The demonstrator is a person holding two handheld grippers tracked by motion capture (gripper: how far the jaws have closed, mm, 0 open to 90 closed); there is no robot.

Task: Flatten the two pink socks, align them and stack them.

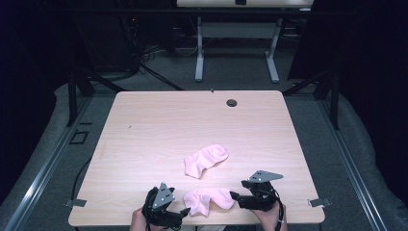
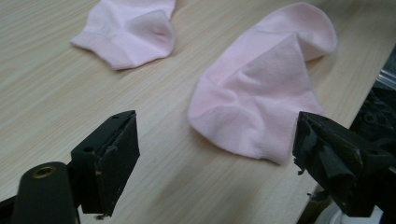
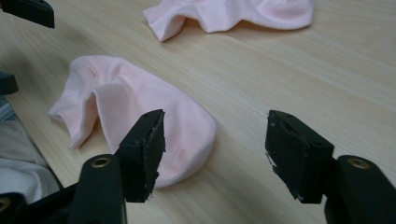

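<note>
A: Near sock (image 1: 208, 199) lies at the table's (image 1: 144, 130) front edge, directly between our grippers, long axis running hand to hand. Far sock (image 1: 206, 160) sits beyond it.

B: Left gripper (image 1: 184, 211) agape at its cuff; right gripper (image 1: 235, 196) agape by the toe, nothing gripped. Both about equally near.

A pale wooden table (image 1: 144, 139) stands on grey carpet, and near its front edge lies a pink sock (image 1: 208, 200), the landmark here. Just left of that sock is the left gripper (image 1: 184, 211), jaws apart, tips close beside the sock's edge. Just right of the sock is the right gripper (image 1: 234, 196), jaws also apart, tips at the sock's other end. Behind the sock, nearer the table's middle, lies a second pink sock (image 1: 205, 160). Far behind it, a round cable hole (image 1: 232, 103)
</note>
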